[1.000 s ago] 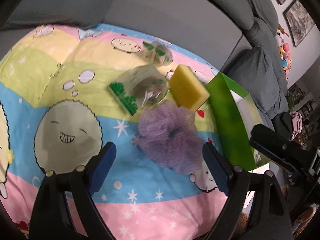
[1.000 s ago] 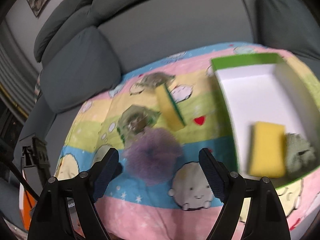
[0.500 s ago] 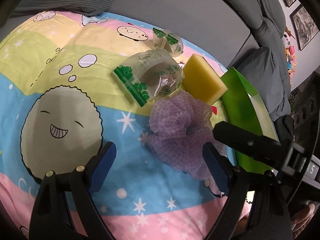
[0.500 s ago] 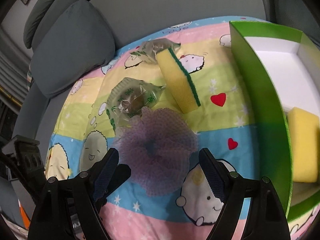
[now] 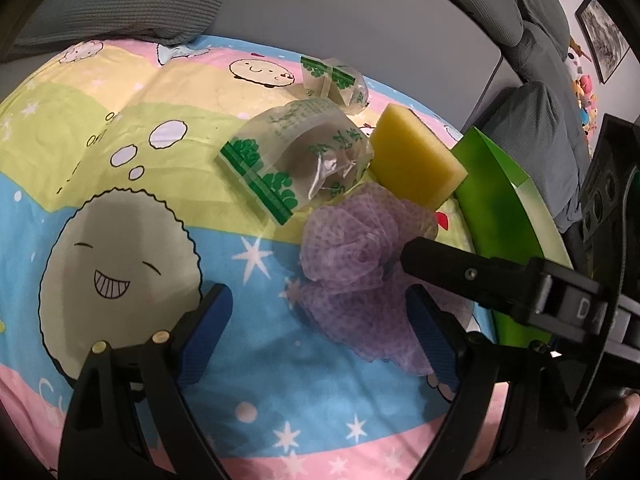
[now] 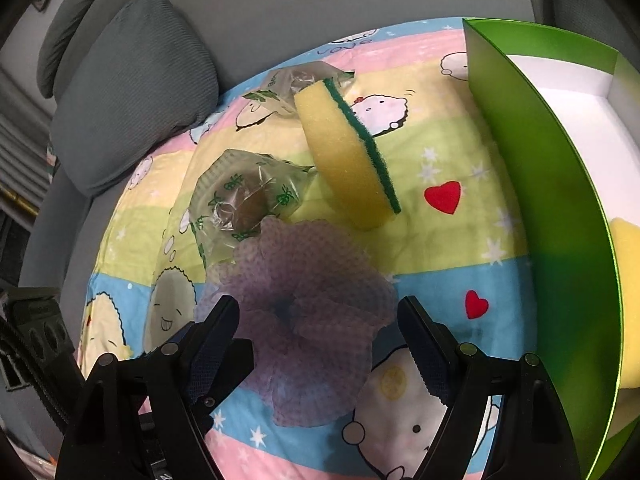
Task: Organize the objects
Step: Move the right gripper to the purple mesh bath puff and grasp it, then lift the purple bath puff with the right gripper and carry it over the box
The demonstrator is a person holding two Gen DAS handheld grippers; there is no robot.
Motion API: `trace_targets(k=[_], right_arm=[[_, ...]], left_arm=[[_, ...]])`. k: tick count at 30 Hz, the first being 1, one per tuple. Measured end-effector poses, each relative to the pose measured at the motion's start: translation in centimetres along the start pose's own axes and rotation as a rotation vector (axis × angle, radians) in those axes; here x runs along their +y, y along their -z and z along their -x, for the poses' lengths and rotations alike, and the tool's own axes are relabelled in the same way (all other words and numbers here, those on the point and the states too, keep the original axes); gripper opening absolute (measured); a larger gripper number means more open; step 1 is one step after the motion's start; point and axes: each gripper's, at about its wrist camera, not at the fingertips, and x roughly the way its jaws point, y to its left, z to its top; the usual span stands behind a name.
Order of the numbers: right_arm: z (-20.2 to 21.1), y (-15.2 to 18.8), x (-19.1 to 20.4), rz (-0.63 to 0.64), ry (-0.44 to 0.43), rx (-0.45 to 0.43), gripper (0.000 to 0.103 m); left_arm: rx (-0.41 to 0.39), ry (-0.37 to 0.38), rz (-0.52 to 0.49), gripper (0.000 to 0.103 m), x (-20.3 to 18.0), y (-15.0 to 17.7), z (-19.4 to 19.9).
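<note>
Hovering over the purple mesh puff [image 6: 304, 312], the right gripper [image 6: 318, 344] stands with jaws spread wide, one on either side of the puff, pads not pressing it. The left gripper [image 5: 320, 332] is likewise released and holds nothing, with the puff's edge just ahead of its right finger. The puff lies on the cartoon blanket [image 6: 440, 264], touching a clear wrapped packet [image 6: 244, 200], near the yellow sponge [image 6: 348, 160] and beside the green box [image 6: 552, 184].
</note>
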Motion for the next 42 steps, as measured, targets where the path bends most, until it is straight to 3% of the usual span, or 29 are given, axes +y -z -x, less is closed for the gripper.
trace_targets(k=[7, 16, 18, 24, 27, 29, 30, 34, 42], right_arm=[[0.1, 0.4, 0.8, 0.031, -0.052, 0.000, 0.083], [-0.6, -0.1, 0.3, 0.016, -0.058, 0.021, 0.083], [-1.1, 0.0, 0.2, 0.012, -0.055, 0.032, 0.083], [-1.4, 0.6, 0.3, 0.031, -0.034, 0.016, 0.082], [-1.2, 0.8, 0.2, 0.029, -0.037, 0.003, 0.069], [-1.2, 1.1, -0.2, -0.001, -0.118, 0.018, 0.045], [-1.2, 1.2, -0.4, -0.016, -0.145, 0.021, 0.041], [-0.4, 1.6, -0.3, -0.007, -0.150, 0.011, 0.034], [2.7, 2.1, 0.5, 0.014, -0.150, -0.050, 0.033]], left_arm=[[-0.005, -0.015, -0.036, 0.087, -0.5, -0.1, -0.5], [-0.007, -0.003, -0.036, 0.086, -0.6, -0.4, -1.0], [-0.011, -0.009, -0.037, 0.082, -0.7, -0.4, -1.1], [-0.017, -0.018, -0.067, 0.052, -1.2, 0.0, -1.4], [-0.008, -0.025, -0.094, 0.043, -1.6, 0.2, -1.5], [0.008, -0.012, -0.101, 0.035, -1.9, 0.5, -1.6], [0.013, -0.011, -0.103, 0.034, -2.0, 0.6, -1.5], [0.016, -0.004, -0.127, 0.033, -2.7, 1.1, -1.1], [-0.021, 0.015, -0.156, 0.033, -4.2, 1.1, 0.7]])
